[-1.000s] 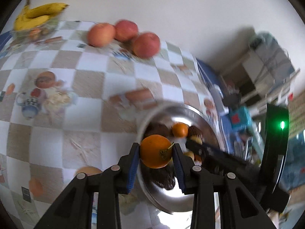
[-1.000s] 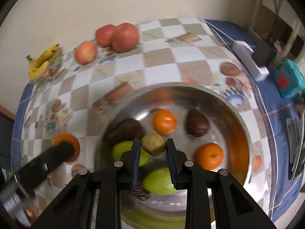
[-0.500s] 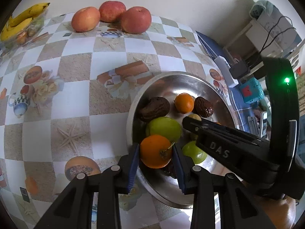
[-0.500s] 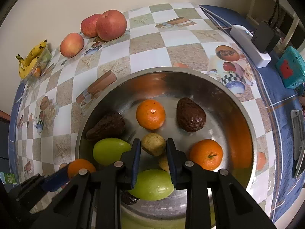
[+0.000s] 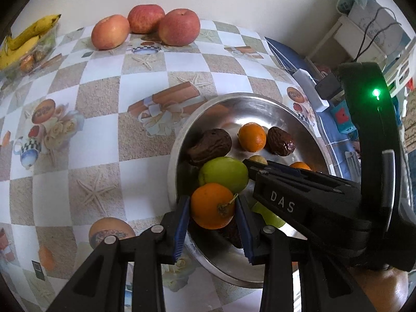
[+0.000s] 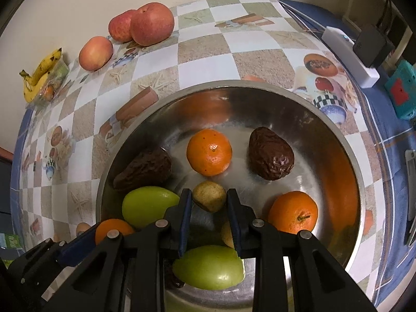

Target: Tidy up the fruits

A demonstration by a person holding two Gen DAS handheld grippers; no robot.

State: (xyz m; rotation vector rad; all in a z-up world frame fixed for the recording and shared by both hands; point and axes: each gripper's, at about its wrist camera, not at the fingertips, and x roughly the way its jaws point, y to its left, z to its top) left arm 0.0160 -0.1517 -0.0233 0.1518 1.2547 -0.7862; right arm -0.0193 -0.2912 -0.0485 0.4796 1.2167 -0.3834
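A steel bowl (image 6: 348, 140) on the checkered table holds two oranges (image 6: 209, 152), two dark wrinkled avocados (image 6: 270, 153) and two green fruits (image 6: 148, 205). My left gripper (image 5: 212, 208) is shut on an orange (image 5: 210, 205), held over the bowl's near left rim (image 5: 174, 156); that orange also shows in the right wrist view (image 6: 111, 230). My right gripper (image 6: 209, 200) is shut on a small yellow-brown fruit (image 6: 209, 195), held over the bowl's middle. The right gripper's body (image 5: 299, 197) crosses the left wrist view.
Three red apples (image 6: 150, 23) and a bunch of bananas (image 6: 41, 74) lie at the table's far edge. A white power strip with a black adapter (image 6: 351, 52) and a teal box (image 6: 400, 91) sit on the blue cloth to the right.
Both grippers have come lower and closer over the bowl, each still holding its fruit. The left gripper has moved in beside the right one at the bowl's left rim.
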